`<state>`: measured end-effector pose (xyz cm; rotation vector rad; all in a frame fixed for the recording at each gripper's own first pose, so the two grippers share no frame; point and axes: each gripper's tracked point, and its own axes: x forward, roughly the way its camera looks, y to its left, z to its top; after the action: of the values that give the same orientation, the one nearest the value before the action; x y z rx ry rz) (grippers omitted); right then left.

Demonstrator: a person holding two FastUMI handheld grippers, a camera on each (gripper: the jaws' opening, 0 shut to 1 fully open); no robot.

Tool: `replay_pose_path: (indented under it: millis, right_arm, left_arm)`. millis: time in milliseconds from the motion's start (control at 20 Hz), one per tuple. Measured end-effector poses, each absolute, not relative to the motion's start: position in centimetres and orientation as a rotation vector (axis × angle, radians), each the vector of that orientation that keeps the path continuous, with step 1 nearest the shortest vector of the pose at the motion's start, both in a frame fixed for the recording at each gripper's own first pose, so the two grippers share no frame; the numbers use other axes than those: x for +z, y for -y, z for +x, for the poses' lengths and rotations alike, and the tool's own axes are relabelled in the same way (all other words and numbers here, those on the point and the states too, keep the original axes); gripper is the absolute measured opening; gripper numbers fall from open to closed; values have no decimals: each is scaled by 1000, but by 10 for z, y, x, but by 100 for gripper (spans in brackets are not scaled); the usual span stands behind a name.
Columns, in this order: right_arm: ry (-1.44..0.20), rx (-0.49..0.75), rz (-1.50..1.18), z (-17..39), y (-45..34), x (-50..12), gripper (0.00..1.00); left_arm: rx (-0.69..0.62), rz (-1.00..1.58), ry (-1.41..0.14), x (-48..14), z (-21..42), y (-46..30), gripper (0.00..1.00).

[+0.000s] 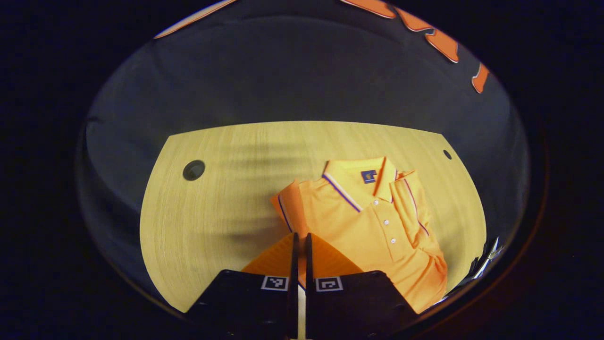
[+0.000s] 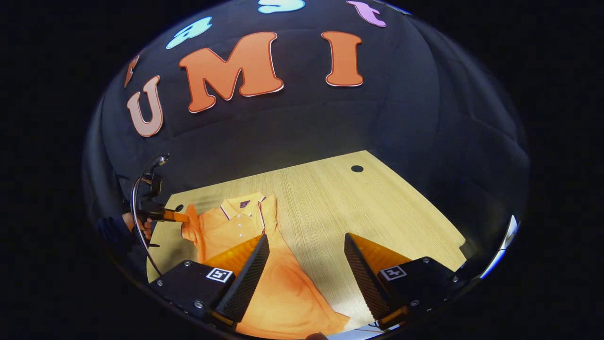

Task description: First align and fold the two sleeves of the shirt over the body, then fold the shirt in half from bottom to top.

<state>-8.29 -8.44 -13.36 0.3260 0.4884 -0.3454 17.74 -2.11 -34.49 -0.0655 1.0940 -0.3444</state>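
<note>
An orange polo shirt (image 1: 377,226) lies face up on the wooden table (image 1: 222,212), collar toward the far side. One sleeve (image 1: 415,203) lies folded over the body. My left gripper (image 1: 301,235) is shut at the edge of the other sleeve (image 1: 285,205). In the right gripper view that left gripper (image 2: 177,216) holds this sleeve (image 2: 189,224) pulled up off the table, a hand (image 2: 141,226) behind it. My right gripper (image 2: 306,236) is open above the shirt's (image 2: 278,283) lower edge and the bare table (image 2: 339,208) beside it, with nothing between its fingers.
The tabletop has a round hole (image 1: 194,170) at the far left and a smaller one (image 1: 447,154) at the far right. Black cloth walls the booth behind the table. A cable (image 2: 137,198) arcs above the left gripper.
</note>
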Motion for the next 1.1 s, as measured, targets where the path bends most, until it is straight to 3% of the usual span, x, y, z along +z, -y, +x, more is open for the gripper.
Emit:
replay_pose_path:
  millis: [250,350,450,500,600,1100]
  right_arm:
    - [-497,-372,325,-102,81,-137,97]
    - [-498,-357,333,-103,78,-139,97]
    - [-492,-335,331,-100,77,-137,98]
    - [-485,-320,327,-96,76,-134,98]
    - [-466,-286,310,-93,75,-128,98]
    - [-263,-174,107,-81,71,-78,98]
  left_arm:
    - [-525,-105,-1057,-327,175,83,9]
    - [-602,-164,-1007,-306,170,107,22]
    - [-609,-167,-947,-278,165,104,61]
    - [-591,-154,-928,-272,167,99,86]
    - [-543,-144,-885,-252,163,85,98]
    - [-300,-134,-614,-153,94,35,99]
